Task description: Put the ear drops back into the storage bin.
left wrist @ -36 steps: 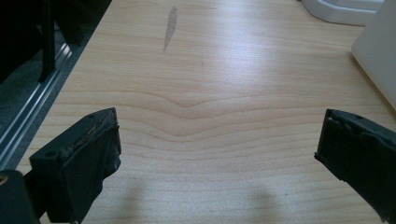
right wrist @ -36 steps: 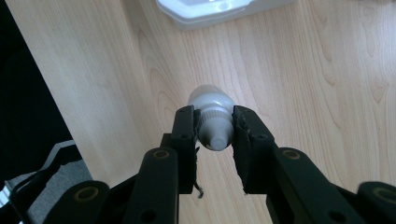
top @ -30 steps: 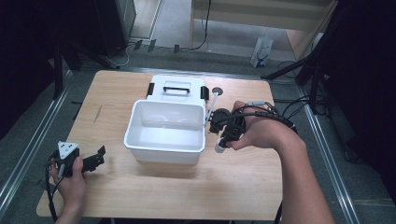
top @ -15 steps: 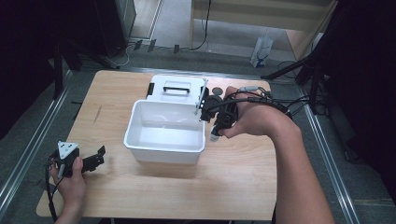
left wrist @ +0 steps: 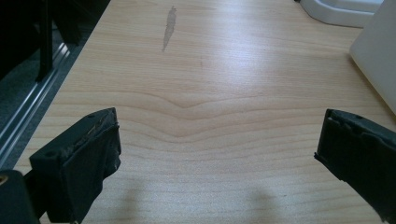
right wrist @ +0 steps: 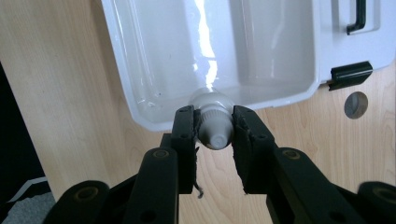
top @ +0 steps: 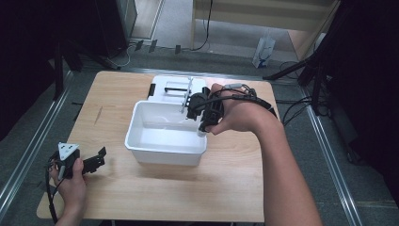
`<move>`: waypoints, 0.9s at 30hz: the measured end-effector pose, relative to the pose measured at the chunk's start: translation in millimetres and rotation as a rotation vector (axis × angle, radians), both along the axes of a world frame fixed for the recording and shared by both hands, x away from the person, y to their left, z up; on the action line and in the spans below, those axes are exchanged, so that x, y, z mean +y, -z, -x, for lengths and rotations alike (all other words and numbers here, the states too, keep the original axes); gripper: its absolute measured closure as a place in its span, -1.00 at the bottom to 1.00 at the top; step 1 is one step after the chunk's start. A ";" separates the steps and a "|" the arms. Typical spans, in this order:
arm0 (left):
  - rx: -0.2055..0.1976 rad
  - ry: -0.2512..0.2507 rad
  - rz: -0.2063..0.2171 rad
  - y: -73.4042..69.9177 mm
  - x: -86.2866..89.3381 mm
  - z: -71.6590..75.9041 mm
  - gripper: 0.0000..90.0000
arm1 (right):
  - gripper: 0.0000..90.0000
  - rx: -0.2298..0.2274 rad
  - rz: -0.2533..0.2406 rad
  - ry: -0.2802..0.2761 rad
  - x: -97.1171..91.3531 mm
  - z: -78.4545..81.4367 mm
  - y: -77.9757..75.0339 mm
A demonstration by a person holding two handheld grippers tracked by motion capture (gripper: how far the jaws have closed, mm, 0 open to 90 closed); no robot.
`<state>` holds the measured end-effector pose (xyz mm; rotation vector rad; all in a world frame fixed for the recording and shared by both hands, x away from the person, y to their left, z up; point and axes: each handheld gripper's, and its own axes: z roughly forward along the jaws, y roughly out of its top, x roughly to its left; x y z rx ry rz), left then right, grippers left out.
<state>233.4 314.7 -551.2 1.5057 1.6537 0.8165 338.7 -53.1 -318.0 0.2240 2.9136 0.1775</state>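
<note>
A white open tub [top: 164, 147] stands mid-table. My right gripper [top: 190, 106] hovers over its far right corner, shut on the capped end of a pale squeeze tube [top: 186, 95]. In the right gripper view the jaws of that gripper [right wrist: 214, 119] pinch the tube's white cap [right wrist: 215, 135], and its shiny body reaches out over the tub's inside [right wrist: 261, 51]. My left gripper [top: 97, 160] rests at the table's front left, held by a hand. Its jaws [left wrist: 219, 158] stand open and wide apart over bare wood, with nothing between them.
The tub's white lid [top: 171, 84] with a black handle and black latches lies flat right behind the tub. A round hole [right wrist: 356, 105] in the tabletop sits beside the lid. Metal rails [top: 28, 150] run along the table's sides.
My right gripper has carried the tube leftward, from beside the tub's right side to above its far right corner. The left gripper has stayed put.
</note>
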 end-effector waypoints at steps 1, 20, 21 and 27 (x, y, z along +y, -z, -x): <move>0.000 0.000 0.000 0.0 0.0 0.0 -0.99 | 0.60 -0.005 0.003 -0.007 2.1 -1.2 2.4; 0.000 0.000 0.001 0.0 -0.2 -0.1 -0.99 | 0.59 0.002 0.038 -0.038 10.8 -15.8 51.8; 0.000 0.001 0.000 0.0 -0.2 -0.1 -0.99 | 0.60 0.004 0.042 -0.046 10.7 -16.2 54.1; 0.000 0.003 -0.001 0.0 -0.3 -0.2 -0.99 | 0.60 0.007 0.053 -0.099 10.4 -19.9 72.4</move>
